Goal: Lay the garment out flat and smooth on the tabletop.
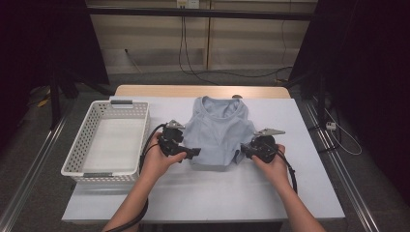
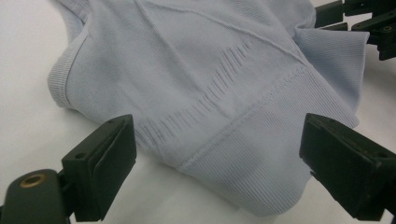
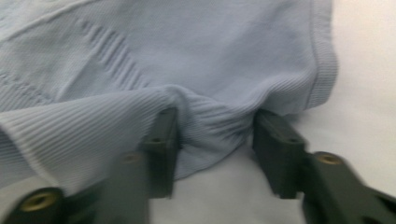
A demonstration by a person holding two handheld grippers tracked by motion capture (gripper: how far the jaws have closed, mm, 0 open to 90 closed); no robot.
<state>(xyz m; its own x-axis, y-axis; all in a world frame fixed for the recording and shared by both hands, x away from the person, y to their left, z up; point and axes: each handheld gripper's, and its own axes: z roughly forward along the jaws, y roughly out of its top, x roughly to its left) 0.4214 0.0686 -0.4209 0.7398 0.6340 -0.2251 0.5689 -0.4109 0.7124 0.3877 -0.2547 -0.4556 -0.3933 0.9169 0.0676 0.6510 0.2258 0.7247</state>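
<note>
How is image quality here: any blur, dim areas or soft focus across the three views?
High view: dark at both sides, table evenly lit. Left gripper view: sharp on the light blue garment, knit ribs readable. Right gripper view: soft and smeared, worst on the right gripper at the bottom, garment weave less crisp.

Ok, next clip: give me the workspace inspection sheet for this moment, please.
Surface: white table top, wooden edge at the far side.
Job's things: light blue knit top lying flat, neck away from the person, hem corners bunched.
Clutter: empty white basket left of the top.
Grippers: left gripper open, jaws either side of the hem; right gripper jaws around a bunched fold, not fully closed.
Cables: black gripper cable by the right hand; wall cables behind.
Surroundings: dark curtains, floor rails.
</note>
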